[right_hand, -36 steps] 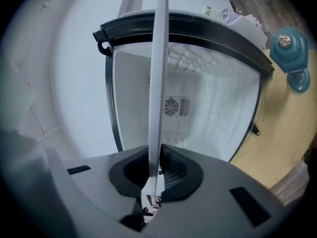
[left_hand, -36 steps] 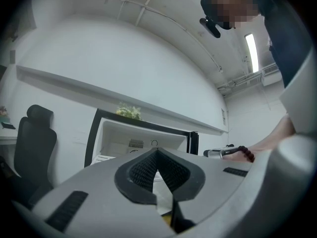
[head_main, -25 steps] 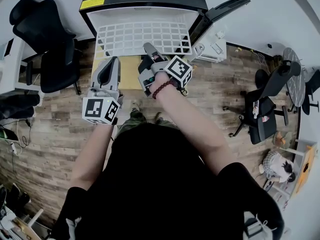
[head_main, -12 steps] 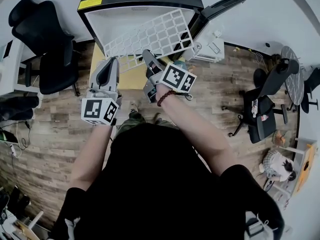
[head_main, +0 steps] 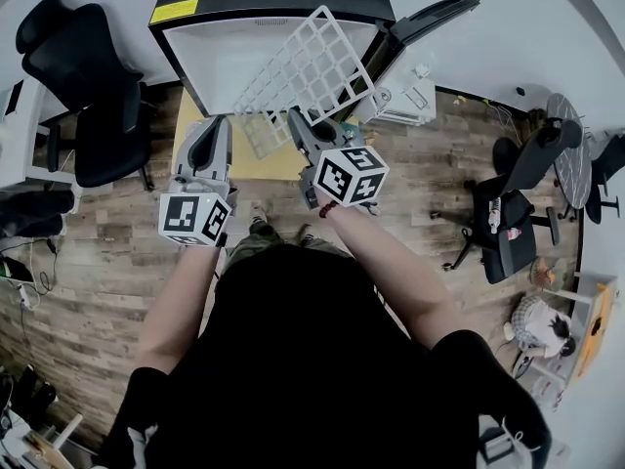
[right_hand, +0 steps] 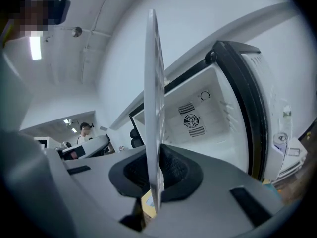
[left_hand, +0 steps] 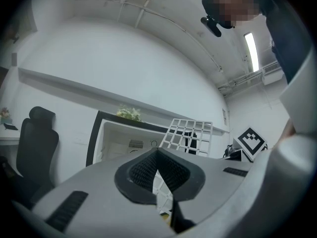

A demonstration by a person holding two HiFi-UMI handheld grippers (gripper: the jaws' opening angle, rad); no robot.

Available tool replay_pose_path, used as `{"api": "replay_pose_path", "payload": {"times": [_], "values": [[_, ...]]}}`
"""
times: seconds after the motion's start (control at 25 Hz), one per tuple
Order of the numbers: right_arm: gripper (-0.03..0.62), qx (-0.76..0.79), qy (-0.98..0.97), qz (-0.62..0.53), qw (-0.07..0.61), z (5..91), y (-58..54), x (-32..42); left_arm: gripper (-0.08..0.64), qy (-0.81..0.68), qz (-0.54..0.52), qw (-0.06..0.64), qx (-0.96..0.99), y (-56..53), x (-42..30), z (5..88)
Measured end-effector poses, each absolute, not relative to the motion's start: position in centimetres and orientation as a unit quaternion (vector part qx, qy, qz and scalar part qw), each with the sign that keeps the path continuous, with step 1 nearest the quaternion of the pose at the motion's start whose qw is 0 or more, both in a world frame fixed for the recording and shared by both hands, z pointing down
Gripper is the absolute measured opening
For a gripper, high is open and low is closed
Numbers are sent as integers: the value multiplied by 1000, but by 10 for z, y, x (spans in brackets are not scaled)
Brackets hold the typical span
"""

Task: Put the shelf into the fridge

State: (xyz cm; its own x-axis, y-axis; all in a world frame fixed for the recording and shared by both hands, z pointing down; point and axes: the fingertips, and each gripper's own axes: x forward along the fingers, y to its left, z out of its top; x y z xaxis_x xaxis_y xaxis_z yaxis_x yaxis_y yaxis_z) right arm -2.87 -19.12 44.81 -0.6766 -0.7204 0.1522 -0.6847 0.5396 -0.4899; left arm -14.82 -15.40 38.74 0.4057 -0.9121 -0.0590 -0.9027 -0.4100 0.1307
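The white wire shelf (head_main: 303, 71) hangs tilted on edge in front of the open black fridge (head_main: 171, 42), whose white inside is bare. My right gripper (head_main: 298, 120) is shut on the shelf's near edge. In the right gripper view the shelf (right_hand: 153, 108) shows edge-on between the right gripper's (right_hand: 157, 151) pads, with the fridge (right_hand: 198, 118) behind it. My left gripper (head_main: 217, 123) is held level to the left of the shelf, shut and holding nothing. In the left gripper view the left gripper (left_hand: 157, 155) points at the fridge (left_hand: 124, 138), and the shelf (left_hand: 190, 133) stands at right.
The fridge door (head_main: 430, 13) stands open to the right, with white parts (head_main: 410, 96) on the floor below it. A yellow mat (head_main: 259, 154) lies before the fridge. Black office chairs stand at left (head_main: 88, 86) and right (head_main: 518, 203). A person (head_main: 542, 325) sits at lower right.
My right gripper has rolled and shifted a little right, turning the shelf from lying flat at the fridge mouth to standing tilted on edge. The left gripper has stayed where it was.
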Motion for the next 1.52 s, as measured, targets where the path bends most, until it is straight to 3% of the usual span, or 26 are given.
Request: {"api": "replay_pose_path", "payload": {"times": [0.52, 1.12, 1.52], "values": [[40, -407, 911, -60, -33, 413, -178, -10, 18, -551, -53, 45, 832, -170, -143, 396], [40, -426, 903, 39, -40, 389, -184, 6, 18, -548, -28, 42, 835, -183, -128, 408], [40, -447, 893, 39, -45, 386, -194, 17, 18, -543, -17, 46, 838, -188, -122, 418]]}}
